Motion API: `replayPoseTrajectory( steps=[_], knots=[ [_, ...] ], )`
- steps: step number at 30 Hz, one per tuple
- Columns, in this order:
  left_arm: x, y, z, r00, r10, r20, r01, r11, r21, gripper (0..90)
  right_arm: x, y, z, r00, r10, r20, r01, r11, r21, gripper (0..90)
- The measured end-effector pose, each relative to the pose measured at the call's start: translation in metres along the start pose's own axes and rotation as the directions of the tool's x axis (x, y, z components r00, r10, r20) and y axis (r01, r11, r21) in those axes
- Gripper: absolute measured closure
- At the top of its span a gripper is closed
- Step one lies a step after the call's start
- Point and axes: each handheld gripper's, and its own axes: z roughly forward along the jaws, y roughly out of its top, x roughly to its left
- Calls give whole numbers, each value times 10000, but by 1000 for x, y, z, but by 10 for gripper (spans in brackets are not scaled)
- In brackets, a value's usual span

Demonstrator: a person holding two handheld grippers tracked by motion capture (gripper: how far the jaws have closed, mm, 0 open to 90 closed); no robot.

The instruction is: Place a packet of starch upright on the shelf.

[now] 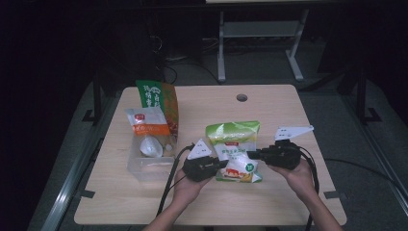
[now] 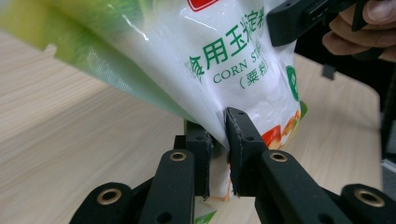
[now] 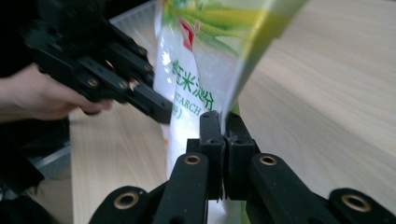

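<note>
The corn starch bag point(image 1: 234, 151) was just right of the clear plastic bin point(image 1: 150, 161) on the bench point(image 1: 269, 108), held between both tongs. The left tongs point(image 2: 219, 135) were pinched on the bag's thin side edge, jaws nearly together with film between them. The right tongs point(image 3: 225, 126) were clamped tight on the opposite edge seam.

The bag looked soft and floppy: a glossy film pouch part-filled with loose powder that would slump toward whichever end hung lowest. It seemed light to moderate in weight, but the slick film could slide through the pads. The flat sealed seams at the sides and top appeared the safest hold, since the belly would only bulge away. Sharp tugs risked splitting a seam. In the bin, two other pouches point(image 1: 151, 122) stood upright.
</note>
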Motion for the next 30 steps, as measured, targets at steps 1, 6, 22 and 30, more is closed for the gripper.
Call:
replayPoseTrajectory(
  steps=[1,6,22,30],
  knots=[
    [0,0,0,10000,0,0,0,10000,0,805,0,0,0,10000,0,0,0,10000,0,871],
    [-4,-5,-4,9969,714,-316,-705,9971,289,813,-1,-6,12,10000,-20,-37,23,9972,745,836],
    [-6,-5,-7,9929,1158,-262,-1147,9926,405,814,8,5,28,9971,-426,-632,504,9905,1282,608],
    [-6,-6,-8,9942,1049,-217,-1040,9937,409,809,10,7,31,9982,-514,-306,553,9880,1439,755]
  ],
)
